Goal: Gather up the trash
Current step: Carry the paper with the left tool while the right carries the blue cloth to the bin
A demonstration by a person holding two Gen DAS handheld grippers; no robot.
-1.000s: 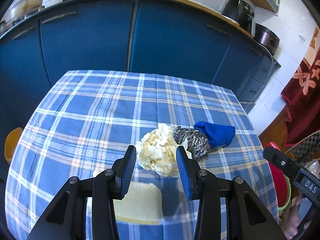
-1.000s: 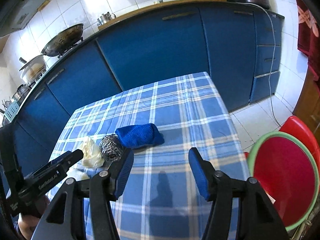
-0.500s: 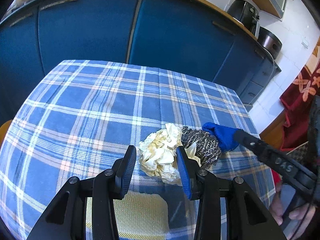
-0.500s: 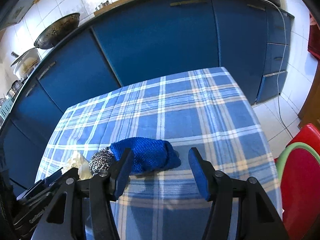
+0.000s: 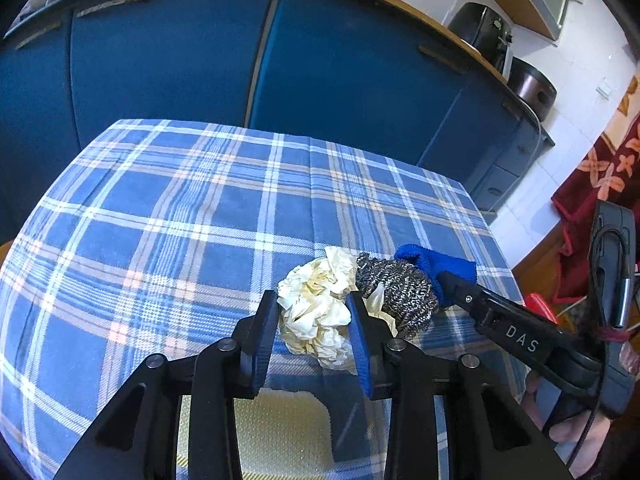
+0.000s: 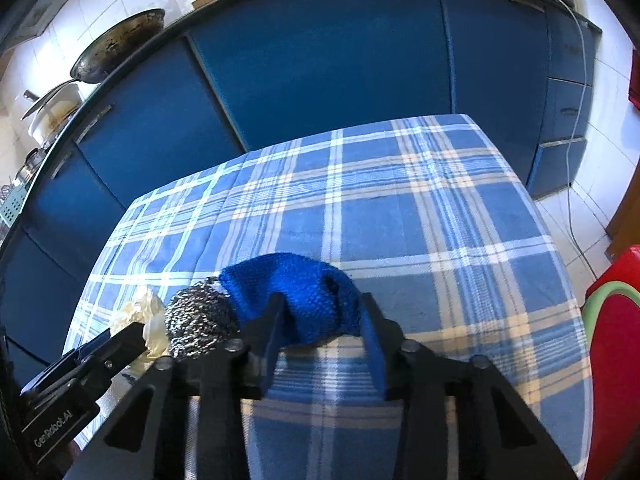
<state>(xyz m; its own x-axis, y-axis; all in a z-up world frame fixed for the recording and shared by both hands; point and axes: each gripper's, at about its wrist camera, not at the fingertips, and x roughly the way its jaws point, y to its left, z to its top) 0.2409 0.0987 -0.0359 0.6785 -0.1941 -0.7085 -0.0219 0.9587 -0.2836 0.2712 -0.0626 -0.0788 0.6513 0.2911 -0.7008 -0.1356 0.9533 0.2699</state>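
A crumpled white paper wad (image 5: 320, 312) lies on the blue plaid tablecloth (image 5: 180, 220), touching a steel wool scourer (image 5: 396, 288) and a blue knitted cloth (image 5: 444, 266). My left gripper (image 5: 314, 308) has its jaws around the paper wad, pressing its sides. In the right wrist view my right gripper (image 6: 322, 312) has its jaws closed around the blue cloth (image 6: 300, 288), with the scourer (image 6: 200, 320) and the paper wad (image 6: 138, 312) to its left.
A yellow sponge cloth (image 5: 260, 432) lies under my left gripper. Blue kitchen cabinets (image 5: 340, 72) stand behind the table. A red basin with a green rim (image 6: 616, 332) sits off the table's right edge. The table's far half is bare tablecloth (image 6: 380, 184).
Both grippers moved forward and down. The left one closed around the paper wad. The right one came up to the blue cloth and narrowed onto it.
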